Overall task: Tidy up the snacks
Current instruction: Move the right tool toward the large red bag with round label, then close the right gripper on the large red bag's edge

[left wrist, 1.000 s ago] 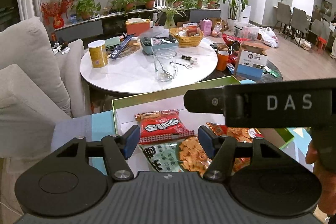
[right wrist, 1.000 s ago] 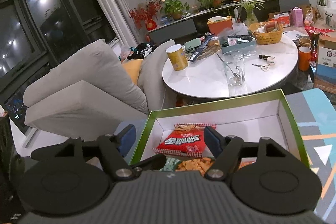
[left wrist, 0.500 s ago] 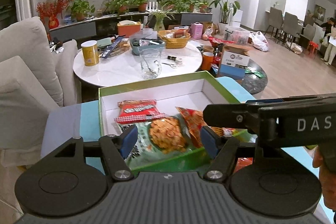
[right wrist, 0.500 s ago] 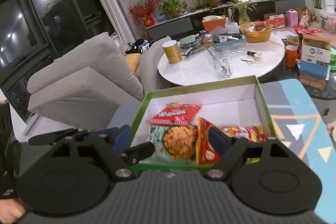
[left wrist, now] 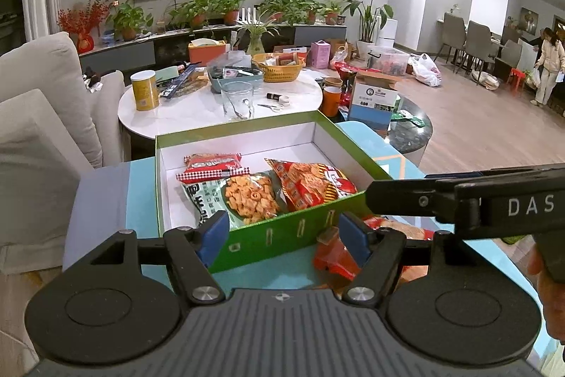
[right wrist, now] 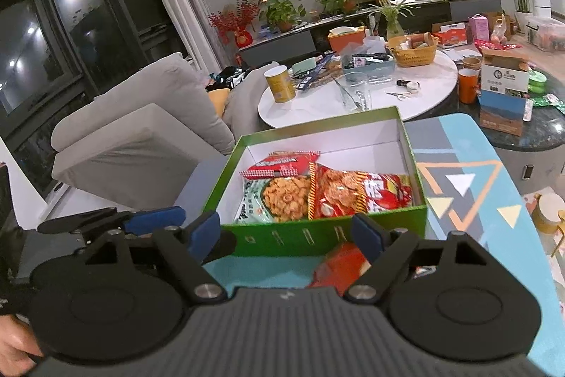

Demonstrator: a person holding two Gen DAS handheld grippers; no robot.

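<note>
A green cardboard box with a white lining (left wrist: 282,235) sits on the blue patterned surface (right wrist: 459,172), toward its far edge. Inside lie three snack packets: a red-and-white checked packet (left wrist: 213,166) at the back, a pale green bag of orange crisps (left wrist: 243,196) at the front left, and a red crisp bag (left wrist: 307,184) at the front right. The left claw (left wrist: 279,239) hovers before the box's near wall, released and empty; its jaws have just been opening. The right claw (right wrist: 287,235) is also released and empty. A red snack packet (right wrist: 340,265) lies on the surface near its front edge, just beside the box's near wall, below the claws.
</note>
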